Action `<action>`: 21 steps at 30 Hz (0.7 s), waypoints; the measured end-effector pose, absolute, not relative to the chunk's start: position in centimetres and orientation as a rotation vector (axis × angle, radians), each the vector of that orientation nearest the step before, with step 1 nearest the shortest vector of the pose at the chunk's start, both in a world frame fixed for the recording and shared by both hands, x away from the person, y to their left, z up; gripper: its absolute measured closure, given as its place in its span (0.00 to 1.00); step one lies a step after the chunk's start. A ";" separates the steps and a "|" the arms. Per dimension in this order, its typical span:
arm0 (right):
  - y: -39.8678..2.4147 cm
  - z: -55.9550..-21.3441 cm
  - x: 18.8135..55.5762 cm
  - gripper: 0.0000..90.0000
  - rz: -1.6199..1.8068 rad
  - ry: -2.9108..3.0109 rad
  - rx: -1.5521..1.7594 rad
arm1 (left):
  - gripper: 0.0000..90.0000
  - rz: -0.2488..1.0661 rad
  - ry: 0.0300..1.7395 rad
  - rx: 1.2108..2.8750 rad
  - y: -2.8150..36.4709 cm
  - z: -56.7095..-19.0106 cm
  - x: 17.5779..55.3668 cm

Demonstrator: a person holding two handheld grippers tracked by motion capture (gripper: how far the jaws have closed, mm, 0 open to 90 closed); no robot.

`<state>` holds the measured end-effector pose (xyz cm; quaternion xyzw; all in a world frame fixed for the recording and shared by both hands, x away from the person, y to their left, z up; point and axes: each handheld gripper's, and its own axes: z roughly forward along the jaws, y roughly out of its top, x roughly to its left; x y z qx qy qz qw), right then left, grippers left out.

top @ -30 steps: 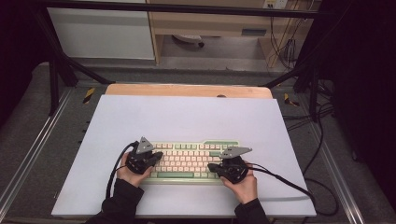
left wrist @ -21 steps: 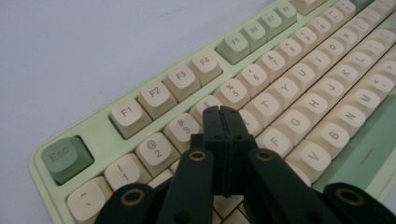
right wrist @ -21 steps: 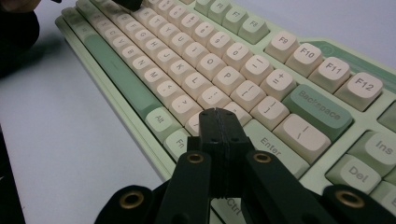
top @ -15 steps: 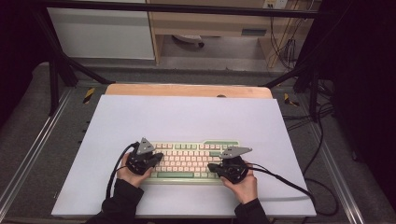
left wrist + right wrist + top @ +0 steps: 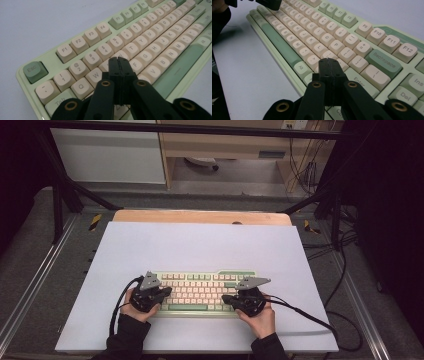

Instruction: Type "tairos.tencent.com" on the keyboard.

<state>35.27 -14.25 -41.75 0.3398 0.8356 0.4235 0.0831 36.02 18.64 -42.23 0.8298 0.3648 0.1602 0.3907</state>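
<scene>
Keyboard (image 5: 200, 292) beneath us, left gripper (image 5: 119, 60) and right gripper (image 5: 329, 61) both clamped empty over keys; risk: blunt tips drift, we press neighbouring key.

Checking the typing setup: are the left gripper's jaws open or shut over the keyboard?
Shut. In the left gripper view, the left gripper has both black jaws pressed together with nothing between them, poised above the keyboard.

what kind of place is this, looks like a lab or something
Probably a lab recording bench: a keyboard on a white table inside a black metal frame, with loose cables on the floor beside it.
</scene>
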 end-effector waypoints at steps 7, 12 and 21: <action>-14.0 -41.7 35.3 1.00 1.287 2.491 1.015 | 1.00 0.404 0.928 2.107 19.3 -42.2 35.4; -12.9 -41.7 35.2 1.00 1.285 2.510 0.991 | 1.00 0.395 0.939 2.093 20.0 -42.2 35.1; -10.9 -41.4 35.4 1.00 1.311 2.514 0.971 | 1.00 0.400 0.947 2.074 21.0 -42.1 34.5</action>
